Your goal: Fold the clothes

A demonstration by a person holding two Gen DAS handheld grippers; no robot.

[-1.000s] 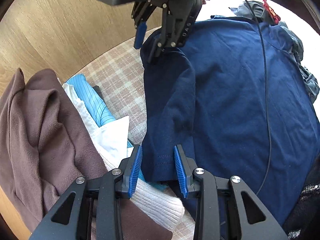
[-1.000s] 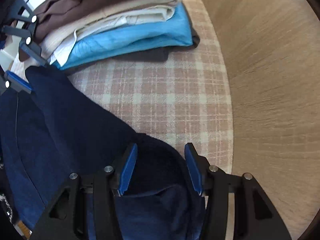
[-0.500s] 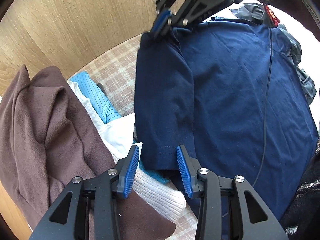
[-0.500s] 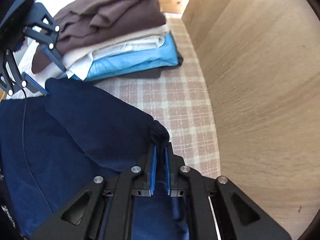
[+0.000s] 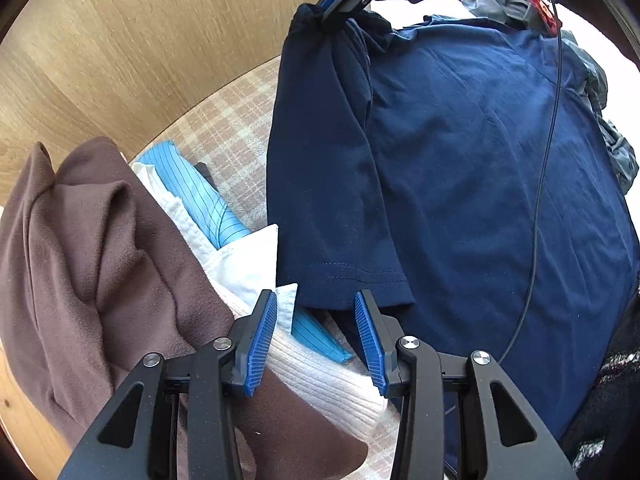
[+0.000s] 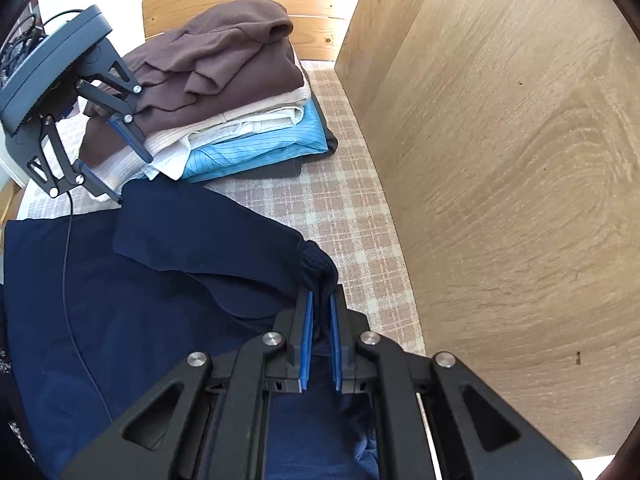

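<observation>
navy shirt shoulder, loose a second ago, is now pinched and lifted by the right hand-held gripper, starting a fold, while the left hand-held gripper gapes around the sleeve hem.

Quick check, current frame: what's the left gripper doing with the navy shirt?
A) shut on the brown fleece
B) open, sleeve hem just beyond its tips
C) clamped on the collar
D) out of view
B: the left gripper stands open, nothing pinched, with the sleeve hem of the navy shirt just ahead of its fingertips; the right gripper holds the shoulder.
</observation>
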